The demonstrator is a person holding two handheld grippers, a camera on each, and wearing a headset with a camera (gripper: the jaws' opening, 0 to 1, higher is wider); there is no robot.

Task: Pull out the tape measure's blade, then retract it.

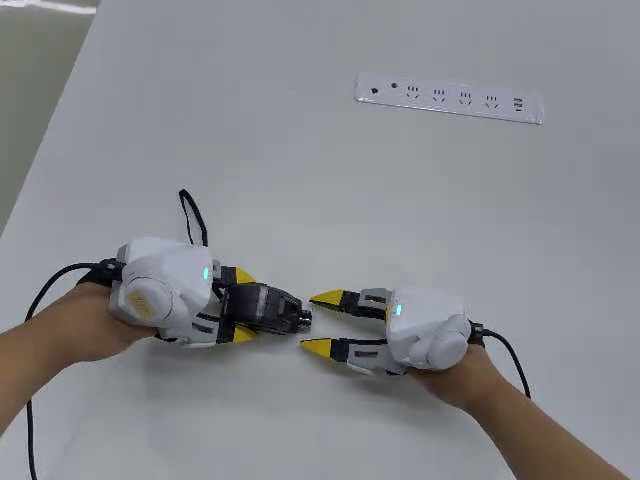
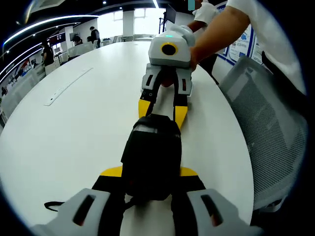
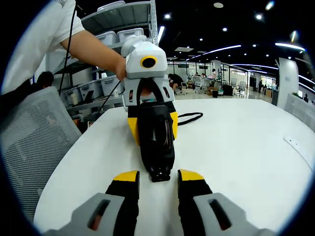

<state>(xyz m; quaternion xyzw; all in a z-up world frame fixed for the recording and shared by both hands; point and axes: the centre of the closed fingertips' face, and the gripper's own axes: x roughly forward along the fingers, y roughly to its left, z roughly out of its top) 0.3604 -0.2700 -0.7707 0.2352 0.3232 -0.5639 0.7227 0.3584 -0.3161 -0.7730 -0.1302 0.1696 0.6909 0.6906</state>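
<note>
Item one: black tape measure point(image 1: 268, 307), low on the white bench point(image 1: 300, 180), clamped across its body between the yellow-tipped jaws of the left tool point(image 1: 243, 305), nose pointing at the right tool point(image 1: 320, 322). Item two: right tool, jaws parted and holding nothing, its tips just beside that nose. Item three: power strip point(image 1: 449, 98), flat on the bench, well apart from both.

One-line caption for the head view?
Left hand-held gripper clamps a black tape measure at a white table; the open right hand-held gripper faces its tip.
</note>
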